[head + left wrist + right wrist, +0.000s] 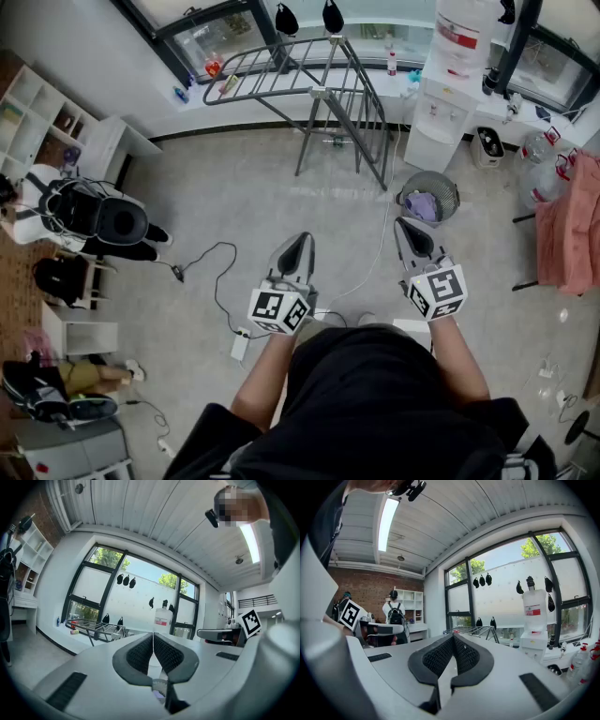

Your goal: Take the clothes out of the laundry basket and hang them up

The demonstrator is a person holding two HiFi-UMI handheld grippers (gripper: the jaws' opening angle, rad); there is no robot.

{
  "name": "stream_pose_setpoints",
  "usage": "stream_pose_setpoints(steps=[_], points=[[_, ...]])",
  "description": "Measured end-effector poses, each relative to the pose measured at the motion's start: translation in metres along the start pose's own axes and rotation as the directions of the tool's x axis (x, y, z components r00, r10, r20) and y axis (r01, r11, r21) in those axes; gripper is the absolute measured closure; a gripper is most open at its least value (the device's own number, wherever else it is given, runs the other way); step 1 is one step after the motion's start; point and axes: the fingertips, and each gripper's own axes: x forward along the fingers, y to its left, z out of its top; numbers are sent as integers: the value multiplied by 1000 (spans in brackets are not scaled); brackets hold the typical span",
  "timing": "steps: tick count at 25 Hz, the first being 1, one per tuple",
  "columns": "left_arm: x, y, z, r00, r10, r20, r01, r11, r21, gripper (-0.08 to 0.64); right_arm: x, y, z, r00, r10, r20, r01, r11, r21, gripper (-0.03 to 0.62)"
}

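A round mesh laundry basket stands on the floor ahead and to the right, with purple clothes inside. The grey folding drying rack stands beyond it by the windows and carries no clothes; it also shows in the left gripper view as the rack and in the right gripper view as the rack. My left gripper and right gripper are held side by side at waist height, pointing forward. Both are shut and hold nothing. The left gripper and right gripper show their pads pressed together.
A white water dispenser stands right of the rack. Pink cloth hangs at the right edge. Cables and a power strip lie on the floor near my feet. A seated person and white shelves are at the left.
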Motion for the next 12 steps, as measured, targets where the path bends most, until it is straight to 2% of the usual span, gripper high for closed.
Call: stream_pose_setpoints(steps=[6,10,12], points=[[0,0,1,1000,-2,-8,2,1000,13,552,-7,-12,9,1000,-30,5,31,998,-57,594],[-3,1,-4,1000,5,-13,-5,1000,4,552,-18,-26,2,999,-31,8,31,999,-12,592],[-4,1,-5,1000,-1,-16,1,1000,10,552,-25,-33,-5,998,-56,0,56,998,5,592]])
